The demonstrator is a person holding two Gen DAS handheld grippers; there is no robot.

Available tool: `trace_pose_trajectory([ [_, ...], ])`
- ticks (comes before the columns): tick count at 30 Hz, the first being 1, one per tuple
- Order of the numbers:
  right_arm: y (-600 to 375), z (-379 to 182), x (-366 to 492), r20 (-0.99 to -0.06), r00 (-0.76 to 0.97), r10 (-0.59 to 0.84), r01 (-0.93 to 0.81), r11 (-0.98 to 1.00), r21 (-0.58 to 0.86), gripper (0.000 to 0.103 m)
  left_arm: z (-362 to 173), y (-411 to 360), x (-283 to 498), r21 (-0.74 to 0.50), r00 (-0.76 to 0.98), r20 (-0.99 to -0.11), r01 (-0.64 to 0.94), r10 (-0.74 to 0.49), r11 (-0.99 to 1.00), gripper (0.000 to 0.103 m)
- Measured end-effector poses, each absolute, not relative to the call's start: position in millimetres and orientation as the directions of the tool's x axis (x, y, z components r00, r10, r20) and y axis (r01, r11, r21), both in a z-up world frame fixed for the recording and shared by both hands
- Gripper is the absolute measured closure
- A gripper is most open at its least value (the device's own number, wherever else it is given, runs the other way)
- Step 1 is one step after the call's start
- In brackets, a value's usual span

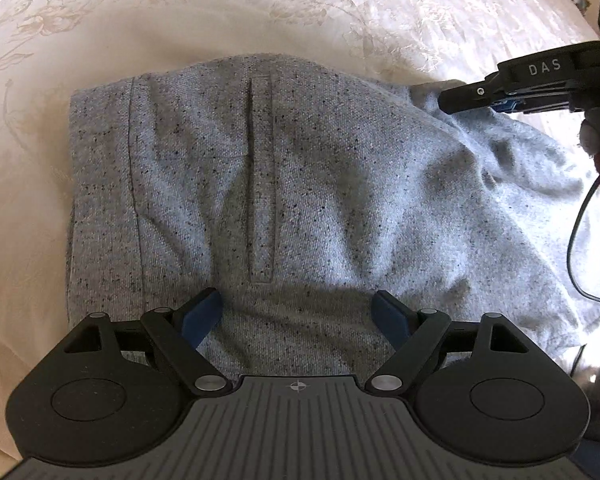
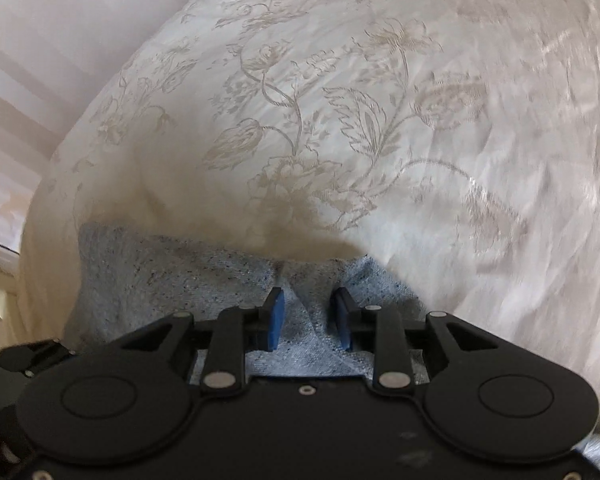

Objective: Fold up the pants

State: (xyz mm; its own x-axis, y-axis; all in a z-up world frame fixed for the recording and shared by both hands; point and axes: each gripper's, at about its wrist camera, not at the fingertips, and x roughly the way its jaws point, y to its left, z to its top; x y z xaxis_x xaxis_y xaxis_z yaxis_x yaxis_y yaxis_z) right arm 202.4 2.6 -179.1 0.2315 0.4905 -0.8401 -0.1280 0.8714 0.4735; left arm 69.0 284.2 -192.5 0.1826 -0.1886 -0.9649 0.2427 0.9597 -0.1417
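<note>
Grey speckled pants (image 1: 300, 184) lie folded on a cream floral bedspread (image 1: 260, 12), waistband to the left, a welt pocket down the middle. My left gripper (image 1: 298, 304) is open above the near edge of the pants, holding nothing. My right gripper (image 1: 452, 100) comes in from the right at the pants' far right corner. In the right wrist view it (image 2: 307, 308) is open, its blue pads apart over a fold of the pants (image 2: 220, 280); nothing sits between them.
The bedspread (image 2: 380, 120) spreads all around the pants. A white wall or headboard (image 2: 40, 40) stands at the far left of the right wrist view. A thin black cable (image 1: 576, 240) hangs at the right.
</note>
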Motion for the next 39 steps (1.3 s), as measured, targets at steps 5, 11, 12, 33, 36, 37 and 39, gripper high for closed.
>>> trace_pose_trajectory([
  [5,10,-160,206,-0.835,0.3,0.462,-0.198,0.886,0.419,0.1,-188,287,58,-0.137,0.181,-0.966,0.249,-0.185,0.959,0.021],
  [11,7,-171,234,-0.865,0.334,0.375,-0.136,0.927,0.35,0.101,-191,297,37,-0.15,0.163,-0.969,0.209,-0.185,0.966,0.02],
  [12,13,-179,237,-0.88,0.312,0.359,-0.134,0.933,0.333,0.101,-191,298,37,-0.149,0.163,-0.969,0.208,-0.184,0.967,0.02],
  [33,-61,-131,95,-0.86,0.442,0.257,0.055,0.949,0.312,0.081,-140,233,42,-0.195,0.236,-0.922,0.401,-0.307,0.895,0.022],
  [36,-74,-152,51,-0.913,0.354,0.2,0.138,0.955,0.263,0.081,-159,227,25,-0.191,0.168,-0.943,0.437,-0.288,0.879,0.022],
  [37,-75,-158,38,-0.928,0.323,0.186,0.155,0.957,0.246,0.081,-166,228,19,-0.179,0.145,-0.953,0.445,-0.267,0.878,0.022],
  [39,-76,-176,12,-0.959,0.232,0.162,0.18,0.962,0.206,0.083,-172,231,9,-0.16,0.126,-0.962,0.464,-0.244,0.871,0.021],
])
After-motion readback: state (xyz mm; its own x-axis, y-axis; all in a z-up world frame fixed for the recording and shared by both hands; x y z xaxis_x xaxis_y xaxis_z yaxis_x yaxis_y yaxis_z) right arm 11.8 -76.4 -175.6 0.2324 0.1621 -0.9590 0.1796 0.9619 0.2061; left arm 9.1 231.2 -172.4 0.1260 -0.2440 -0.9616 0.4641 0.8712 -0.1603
